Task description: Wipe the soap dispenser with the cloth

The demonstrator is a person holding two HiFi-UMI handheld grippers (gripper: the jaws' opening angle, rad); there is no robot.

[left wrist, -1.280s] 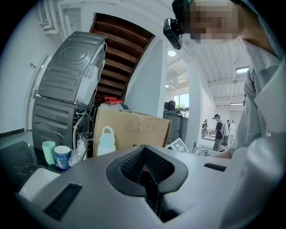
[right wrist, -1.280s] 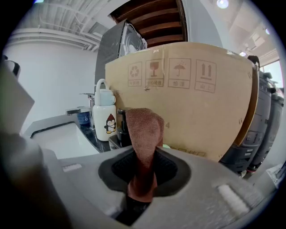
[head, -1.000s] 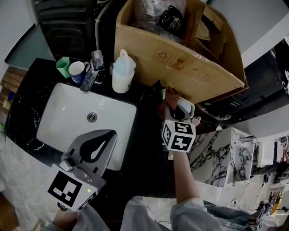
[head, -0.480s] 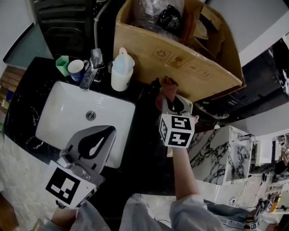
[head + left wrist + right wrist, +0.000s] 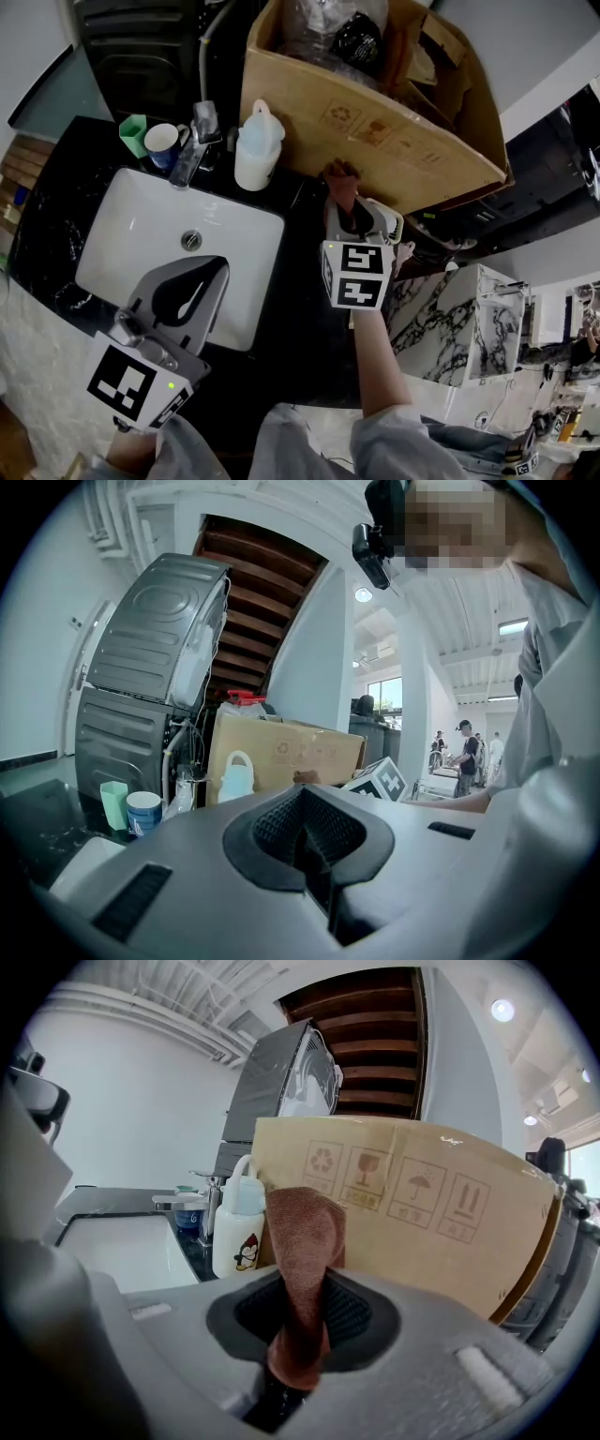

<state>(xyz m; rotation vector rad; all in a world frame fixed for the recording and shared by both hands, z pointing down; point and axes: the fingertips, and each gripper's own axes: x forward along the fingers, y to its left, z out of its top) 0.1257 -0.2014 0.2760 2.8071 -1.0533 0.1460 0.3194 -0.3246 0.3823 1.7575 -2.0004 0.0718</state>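
The white soap dispenser (image 5: 255, 145) with a handle-shaped pump top stands on the black counter behind the sink's right corner. It also shows in the left gripper view (image 5: 236, 778) and, with a penguin sticker, in the right gripper view (image 5: 239, 1227). My right gripper (image 5: 349, 208) is shut on a reddish-brown cloth (image 5: 339, 183) that sticks up past the jaws (image 5: 305, 1241). It hangs to the right of the dispenser, close to the cardboard box, apart from the bottle. My left gripper (image 5: 214, 274) hovers over the sink's near right part, jaws together and holding nothing.
A large cardboard box (image 5: 375, 103) stands right behind the cloth. The white sink basin (image 5: 131, 220) has a chrome faucet (image 5: 187, 155), a blue-and-white mug (image 5: 161, 141) and a green cup (image 5: 132, 131) at its far edge. A grey washing machine (image 5: 155, 677) stands behind.
My right gripper has moved slightly up and to the left with the cloth, nearer the box and the dispenser. The left gripper has drifted a little down and left.
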